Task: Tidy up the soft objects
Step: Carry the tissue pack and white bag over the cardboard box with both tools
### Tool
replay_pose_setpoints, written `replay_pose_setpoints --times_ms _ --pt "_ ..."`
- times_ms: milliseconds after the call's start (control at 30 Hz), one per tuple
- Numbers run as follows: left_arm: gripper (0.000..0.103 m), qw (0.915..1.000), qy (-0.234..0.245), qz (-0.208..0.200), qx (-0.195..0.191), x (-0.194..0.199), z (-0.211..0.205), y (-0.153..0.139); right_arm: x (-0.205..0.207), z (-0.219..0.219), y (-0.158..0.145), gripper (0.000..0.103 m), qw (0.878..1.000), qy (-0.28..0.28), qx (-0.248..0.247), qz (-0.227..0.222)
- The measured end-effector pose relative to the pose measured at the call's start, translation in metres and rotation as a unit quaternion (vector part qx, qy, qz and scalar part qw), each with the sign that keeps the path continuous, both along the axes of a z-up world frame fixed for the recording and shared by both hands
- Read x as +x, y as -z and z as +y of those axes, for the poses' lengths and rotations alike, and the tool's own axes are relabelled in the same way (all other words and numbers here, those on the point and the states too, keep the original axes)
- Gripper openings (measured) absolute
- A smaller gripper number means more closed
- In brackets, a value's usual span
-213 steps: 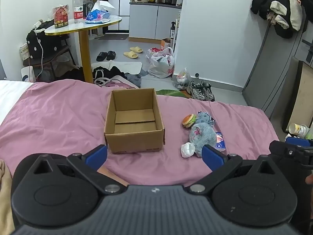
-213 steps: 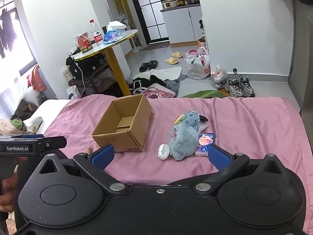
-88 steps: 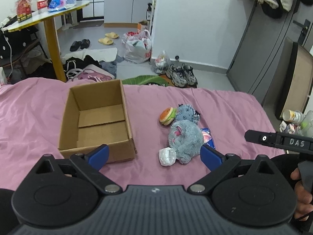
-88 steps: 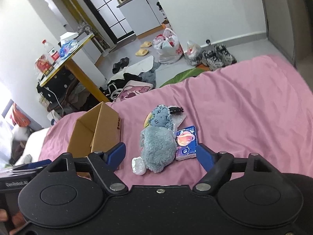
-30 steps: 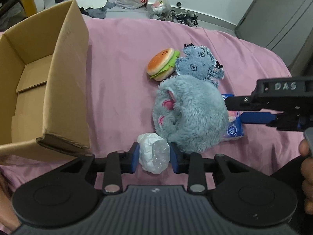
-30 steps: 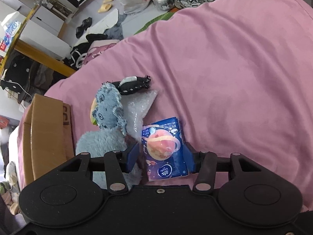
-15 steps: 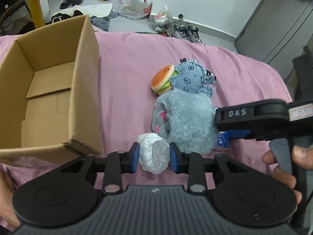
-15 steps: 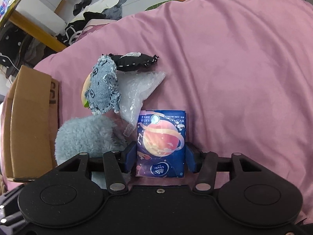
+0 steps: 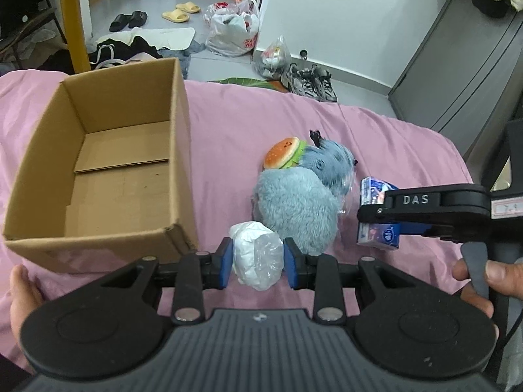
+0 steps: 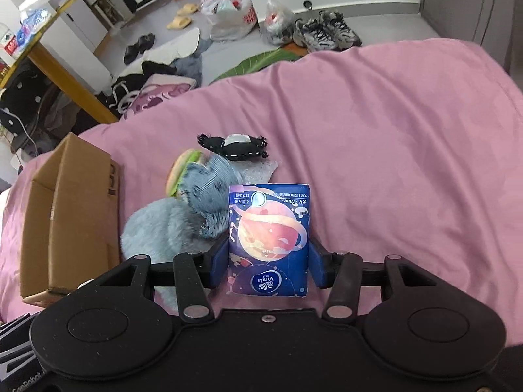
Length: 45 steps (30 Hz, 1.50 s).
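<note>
My left gripper (image 9: 258, 263) is shut on a white wad wrapped in clear plastic (image 9: 256, 254), held just above the pink bed cover. My right gripper (image 10: 268, 264) is shut on a blue tissue pack (image 10: 268, 238) with a planet print; the pack also shows in the left wrist view (image 9: 376, 219). An open, empty cardboard box (image 9: 108, 163) stands at the left. A fluffy grey-blue plush (image 9: 294, 209), a burger toy (image 9: 282, 158) and a blue denim toy (image 9: 330, 160) lie between the box and the pack.
A black stitched pouch (image 10: 233, 145) and crumpled clear plastic (image 10: 258, 171) lie on the pink bed cover (image 10: 376, 137) behind the toys. Beyond the bed's far edge the floor holds shoes (image 9: 310, 80), bags (image 9: 232, 31) and a yellow table leg (image 9: 73, 16).
Both grippers closed on their objects about a second ago and have since lifted and drawn back; the tissue pack is raised off the cover, and the denim toy was jostled and has turned over.
</note>
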State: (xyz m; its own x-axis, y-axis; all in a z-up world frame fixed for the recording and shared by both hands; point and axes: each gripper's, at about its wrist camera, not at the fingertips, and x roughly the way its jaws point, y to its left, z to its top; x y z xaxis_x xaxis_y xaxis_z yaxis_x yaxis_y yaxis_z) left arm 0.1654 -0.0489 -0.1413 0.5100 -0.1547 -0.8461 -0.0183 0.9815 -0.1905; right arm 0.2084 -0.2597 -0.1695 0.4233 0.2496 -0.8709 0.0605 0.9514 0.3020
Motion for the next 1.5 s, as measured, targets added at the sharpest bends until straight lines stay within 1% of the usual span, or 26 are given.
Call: replay_pose_setpoints --times_ms 100,300,533,700,867,1067,1233,1500 --pt "0.032 1.0 -0.001 -0.01 0.001 -0.007 0.003 -0.007 -0.011 0.002 -0.009 0.049 1.0 0.012 0.008 -0.009" --pt "0.032 0.9996 -0.001 -0.027 -0.001 -0.017 0.01 -0.025 -0.023 0.011 -0.024 0.049 0.999 0.015 0.015 -0.032" --pt "0.032 0.9987 0.001 -0.052 0.001 -0.024 0.015 -0.041 -0.037 0.013 -0.05 0.049 0.998 0.02 0.01 -0.062" --pt "0.032 0.9978 -0.006 -0.067 0.003 -0.029 0.021 -0.05 -0.043 0.02 -0.063 0.049 0.996 0.012 0.014 -0.088" --pt "0.032 0.9965 -0.014 -0.082 0.003 -0.031 0.029 -0.059 -0.046 0.027 -0.072 0.049 0.994 0.001 0.017 -0.104" --pt "0.032 0.9953 -0.021 -0.094 0.007 -0.034 0.039 -0.069 -0.054 0.038 -0.087 0.049 0.99 -0.02 0.022 -0.141" --pt "0.032 0.9938 -0.024 -0.108 0.006 -0.035 0.047 -0.076 -0.056 0.044 -0.095 0.049 0.986 -0.031 0.027 -0.164" --pt "0.032 0.9923 -0.037 -0.118 0.007 -0.032 0.061 -0.082 -0.061 0.052 -0.103 0.049 0.98 -0.043 0.038 -0.192"
